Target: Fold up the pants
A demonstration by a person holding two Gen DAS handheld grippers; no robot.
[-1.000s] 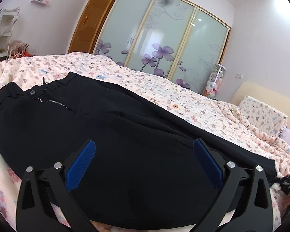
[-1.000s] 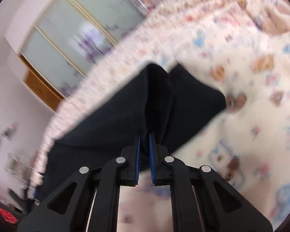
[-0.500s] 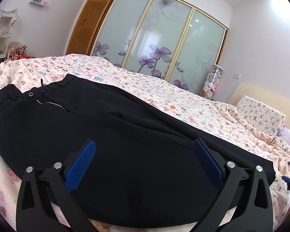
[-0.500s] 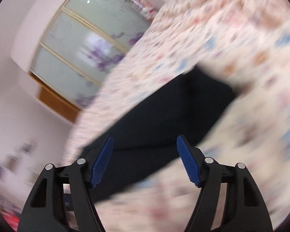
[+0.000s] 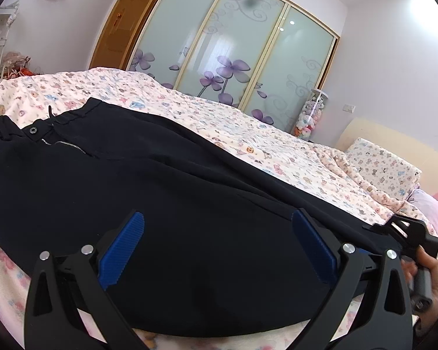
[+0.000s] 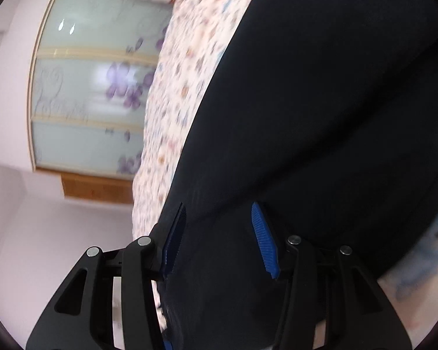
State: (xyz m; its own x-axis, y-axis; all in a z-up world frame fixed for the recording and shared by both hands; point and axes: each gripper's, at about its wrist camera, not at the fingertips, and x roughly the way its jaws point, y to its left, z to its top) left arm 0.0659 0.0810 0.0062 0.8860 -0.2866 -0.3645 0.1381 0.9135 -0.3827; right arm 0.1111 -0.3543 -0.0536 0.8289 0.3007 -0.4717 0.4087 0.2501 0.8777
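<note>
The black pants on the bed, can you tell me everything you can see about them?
The black pants lie spread flat on the flowery bedspread, made of smooth dark cloth. The waistband, with a round button and a silver zipper, is at the far left; the legs stretch away right. The open left gripper hovers over the middle; the open right gripper is at the leg end.

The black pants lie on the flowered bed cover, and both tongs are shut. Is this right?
Not quite. The pants do lie on the cover, but both tongs are open: the left tongs in the left wrist view, the right tongs in the right wrist view.
</note>
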